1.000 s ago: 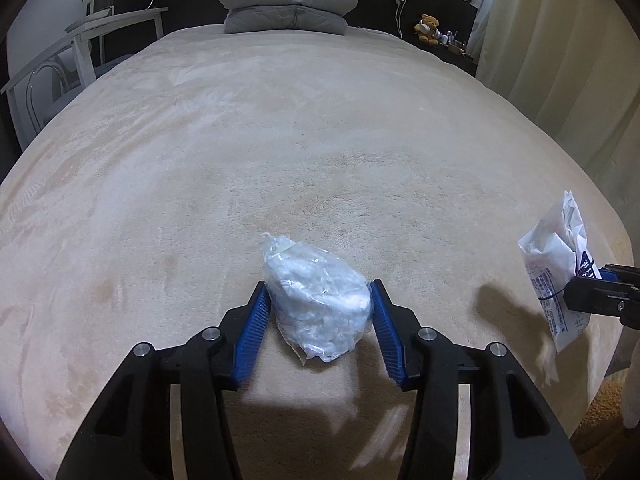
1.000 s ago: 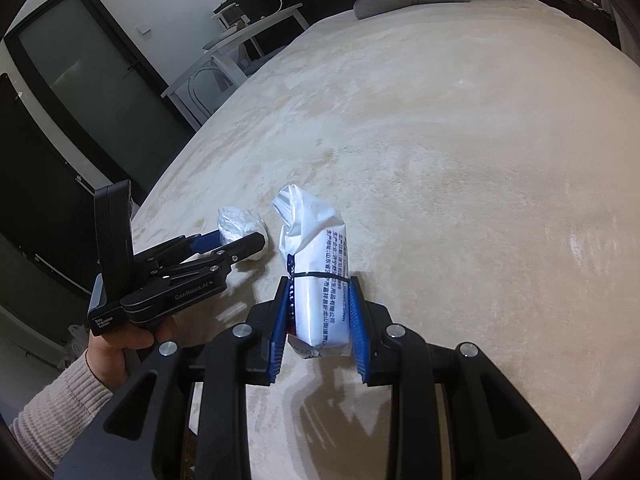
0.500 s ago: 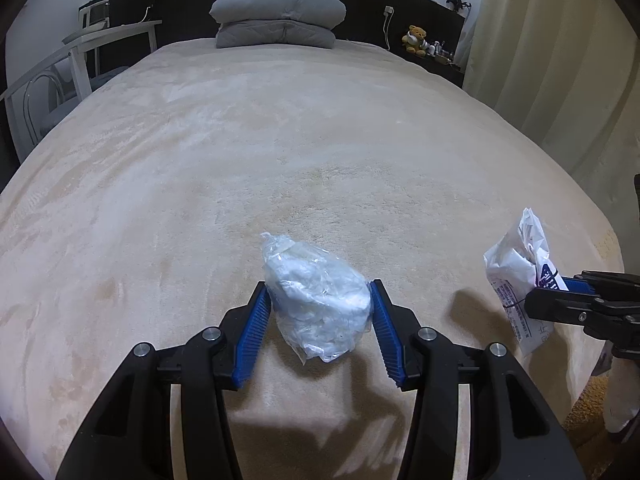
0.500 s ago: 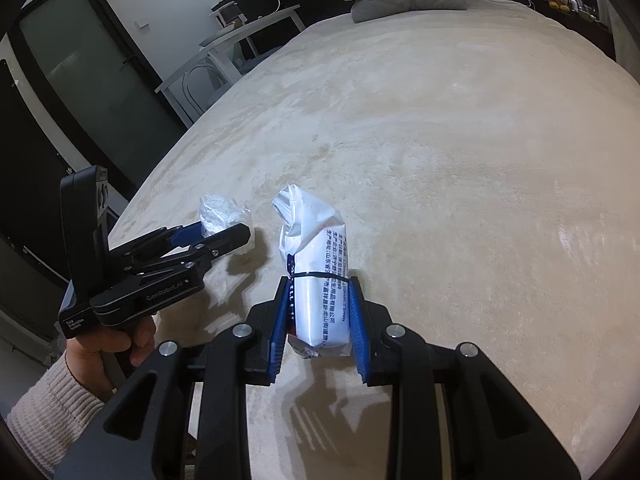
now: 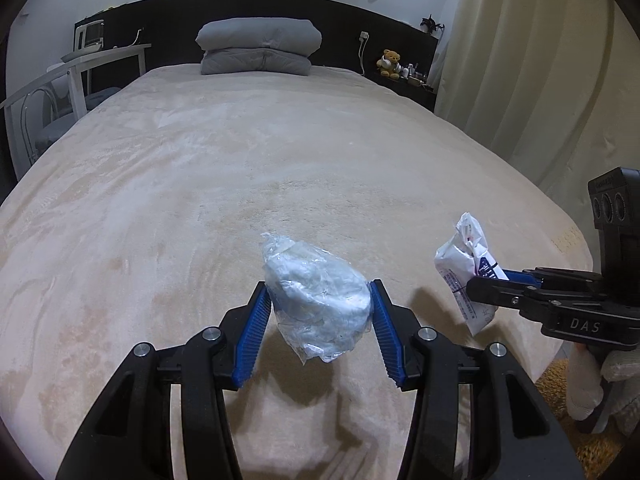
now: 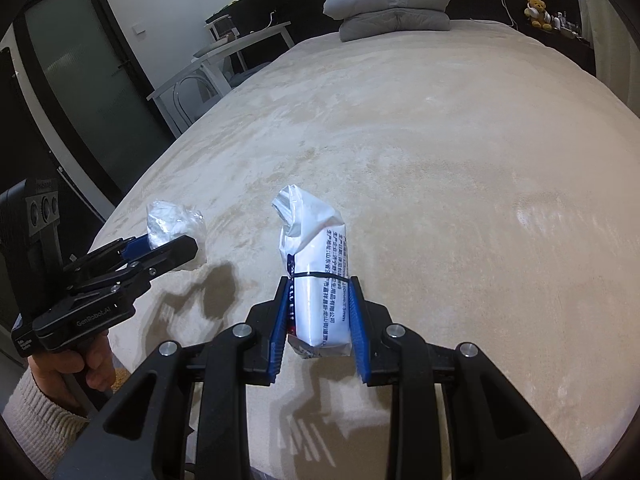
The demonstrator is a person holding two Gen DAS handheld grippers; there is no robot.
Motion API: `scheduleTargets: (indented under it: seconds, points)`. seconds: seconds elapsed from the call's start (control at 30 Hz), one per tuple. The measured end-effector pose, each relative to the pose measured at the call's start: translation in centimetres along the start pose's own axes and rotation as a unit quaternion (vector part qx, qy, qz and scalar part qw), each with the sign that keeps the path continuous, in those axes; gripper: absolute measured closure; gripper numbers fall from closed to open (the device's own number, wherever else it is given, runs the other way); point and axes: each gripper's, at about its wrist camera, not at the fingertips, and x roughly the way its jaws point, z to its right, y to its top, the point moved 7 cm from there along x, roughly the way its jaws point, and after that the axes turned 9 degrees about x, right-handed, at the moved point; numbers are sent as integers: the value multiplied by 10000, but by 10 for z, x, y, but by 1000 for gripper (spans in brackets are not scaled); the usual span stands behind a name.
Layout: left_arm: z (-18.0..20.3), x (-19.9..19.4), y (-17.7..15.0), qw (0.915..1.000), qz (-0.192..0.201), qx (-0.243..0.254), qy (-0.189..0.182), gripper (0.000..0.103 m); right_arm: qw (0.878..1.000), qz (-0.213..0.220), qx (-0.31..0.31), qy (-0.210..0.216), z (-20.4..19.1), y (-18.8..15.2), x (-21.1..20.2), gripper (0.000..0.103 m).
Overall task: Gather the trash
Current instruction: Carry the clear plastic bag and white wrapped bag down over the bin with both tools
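Note:
A crumpled clear plastic bag point(image 5: 318, 298) with white stuff inside hangs above the beige bed point(image 5: 240, 184), and my left gripper point(image 5: 320, 316) is shut on it. The same bag point(image 6: 172, 224) shows at the left of the right wrist view, in the left gripper point(image 6: 160, 248) held by a hand in a knit sleeve. My right gripper point(image 6: 318, 312) is shut on a white printed wrapper point(image 6: 316, 276) that stands upright between its blue pads. That wrapper point(image 5: 468, 264) and the right gripper point(image 5: 492, 284) appear at the right of the left wrist view, near the bed's edge.
Folded grey bedding point(image 5: 258, 46) lies at the dark headboard point(image 5: 360, 20). A white desk and chair point(image 5: 60, 88) stand left of the bed, a curtain point(image 5: 532, 60) to the right. A teddy bear point(image 5: 390, 64) sits on the shelf. A dark door point(image 6: 80, 80) is far left.
Both grippers have drawn back and up from the bed with their loads. The right gripper and wrapper have come further into the left wrist view, nearer the left gripper.

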Motion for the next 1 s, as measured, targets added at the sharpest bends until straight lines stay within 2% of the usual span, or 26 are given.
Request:
scheduleTargets:
  seconds: [0.27, 0.6, 1.0]
  points:
    - [28, -31, -16, 9997, 187, 44, -116, 54, 9999, 31, -122, -81, -4, -37, -18, 74]
    - [62, -74, -52, 9987, 406, 11, -307, 54, 9997, 205, -122, -72, -11, -83, -52, 74]
    - [97, -112, -92, 9975, 514, -45, -489, 54, 9994, 298, -162, 7, -23, -131, -85, 74]
